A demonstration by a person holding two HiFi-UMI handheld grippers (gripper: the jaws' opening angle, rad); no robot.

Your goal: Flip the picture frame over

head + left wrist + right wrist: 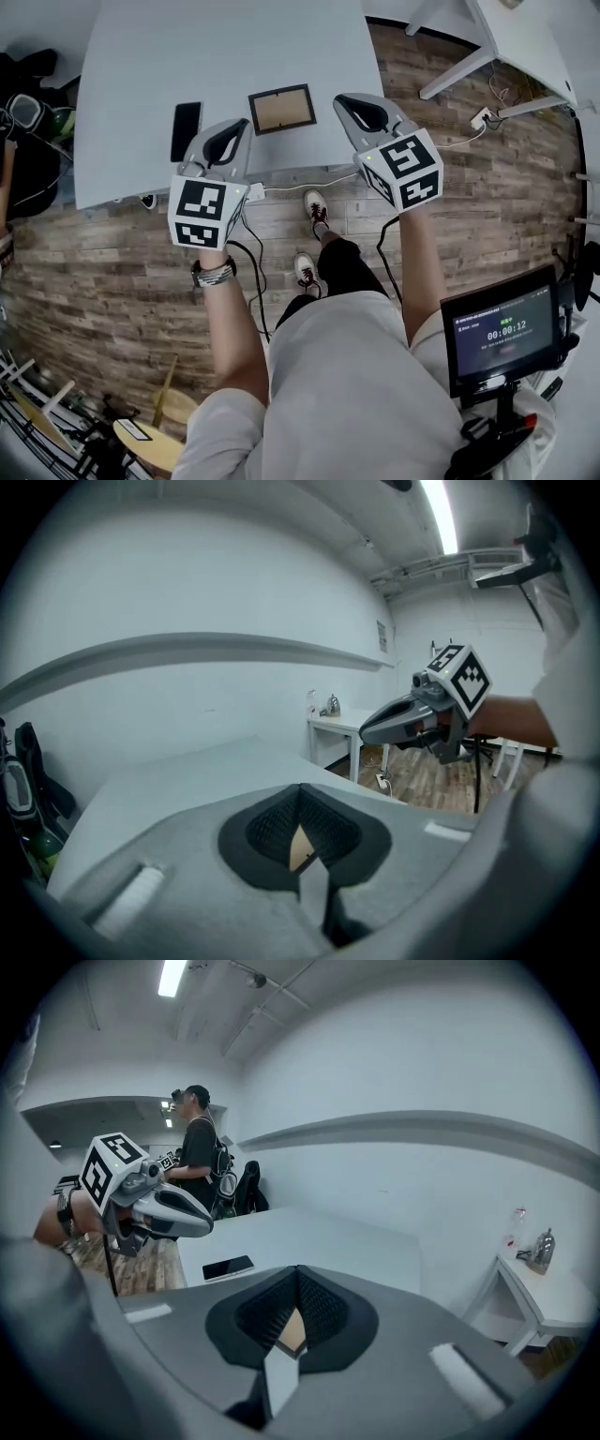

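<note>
The picture frame [281, 109] lies flat on the pale grey table [141, 56], black border around a brown panel. My left gripper [236, 129] hovers just to its left and nearer the table's front edge, jaws shut and empty. My right gripper [347, 101] hangs just right of the frame, also shut with nothing in it. In the left gripper view the closed jaws [302, 822] leave a slit showing a brown sliver of the frame [300, 847], and the right gripper [412, 719] floats at the right. The right gripper view shows its closed jaws [296, 1299] and the left gripper [159, 1208].
A black phone [186, 131] lies on the table left of the frame. A second white table [511, 37] stands at the back right, with cables on the wooden floor. A monitor [502, 333] is at my lower right. Another person [199, 1152] stands beyond the table.
</note>
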